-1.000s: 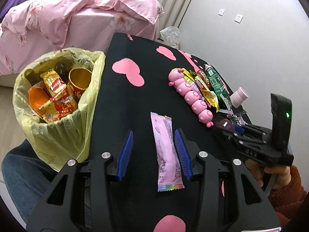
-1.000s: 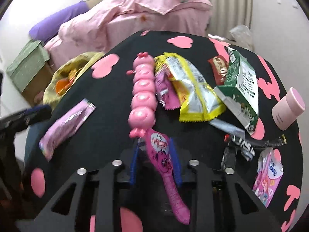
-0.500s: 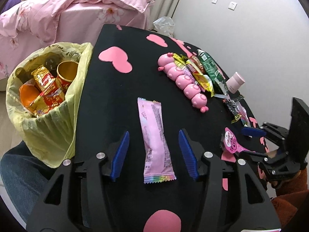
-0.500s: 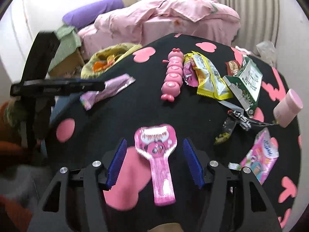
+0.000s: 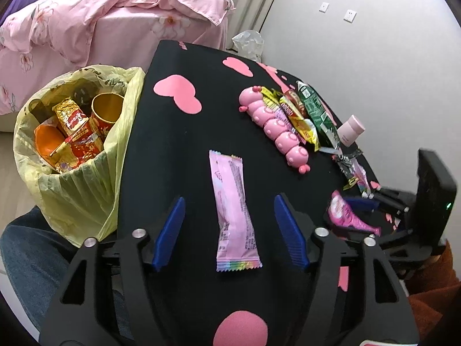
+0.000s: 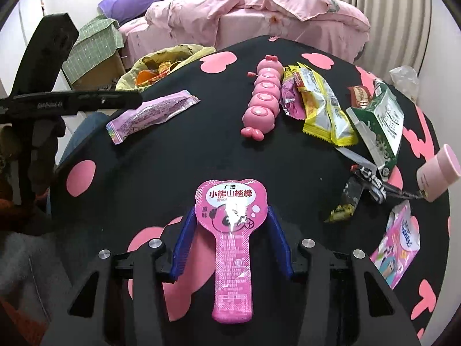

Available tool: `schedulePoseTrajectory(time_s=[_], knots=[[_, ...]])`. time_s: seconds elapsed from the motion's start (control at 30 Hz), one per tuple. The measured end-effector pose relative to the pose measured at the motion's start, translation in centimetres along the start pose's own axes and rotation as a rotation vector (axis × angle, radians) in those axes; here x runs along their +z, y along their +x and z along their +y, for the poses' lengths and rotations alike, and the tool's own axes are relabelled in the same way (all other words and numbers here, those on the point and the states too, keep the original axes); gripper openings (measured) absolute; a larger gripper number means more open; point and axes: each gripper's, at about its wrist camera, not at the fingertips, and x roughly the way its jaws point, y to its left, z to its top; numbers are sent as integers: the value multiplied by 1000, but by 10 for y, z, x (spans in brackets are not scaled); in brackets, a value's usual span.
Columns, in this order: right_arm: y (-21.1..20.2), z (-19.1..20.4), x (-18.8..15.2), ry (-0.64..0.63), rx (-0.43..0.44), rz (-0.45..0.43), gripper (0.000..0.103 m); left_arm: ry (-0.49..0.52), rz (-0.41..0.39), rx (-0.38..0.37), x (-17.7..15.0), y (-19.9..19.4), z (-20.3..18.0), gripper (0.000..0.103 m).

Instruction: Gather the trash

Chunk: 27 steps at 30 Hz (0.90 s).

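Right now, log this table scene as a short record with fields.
surface: black cloth with pink shapes
bin: yellow trash bag, beside the table, holding wrappers and cups
left hand-held gripper: jaws opening, pale pink wrapper lying between them, untouched
right hand-held gripper: jaws closing around bear-shaped pink packet
also on table: pink caterpillar toy, yellow wrapper, green carton

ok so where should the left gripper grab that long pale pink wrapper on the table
Take the pale pink wrapper across its narrow width, near the middle of its length, coming down from above. It lies flat on the black tablecloth, running lengthwise between the fingers of the left gripper, whose jaws are opening and not touching it. The crimped ends are thinner, so probably poorer holds.
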Motion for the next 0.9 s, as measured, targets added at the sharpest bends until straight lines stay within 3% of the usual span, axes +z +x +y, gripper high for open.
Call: schedulePoseTrajectory(time_s=[0.13,0.27,0.33,0.4,0.43,0.9], knots=[[-16,-2,3,22,-30,-48,47,38,27,-10,-5,3,-6,63],[-30,-12,2,83,-81,-98,47,62,65,32,-12,7,-12,61],[-34,-17,0,105,-94,-116,47,54,65,58,-16,6,-12,55],[-36,-23,-2,136,-97,-129,47,38,55,81,-19,2,-11,34],[-36,-24,-2,143,-99,-130,47,30,55,80,-19,0,-9,29],[-47,-11,19,117,-117,-188,47,23,-66,61,-9,-34,-8,28]])
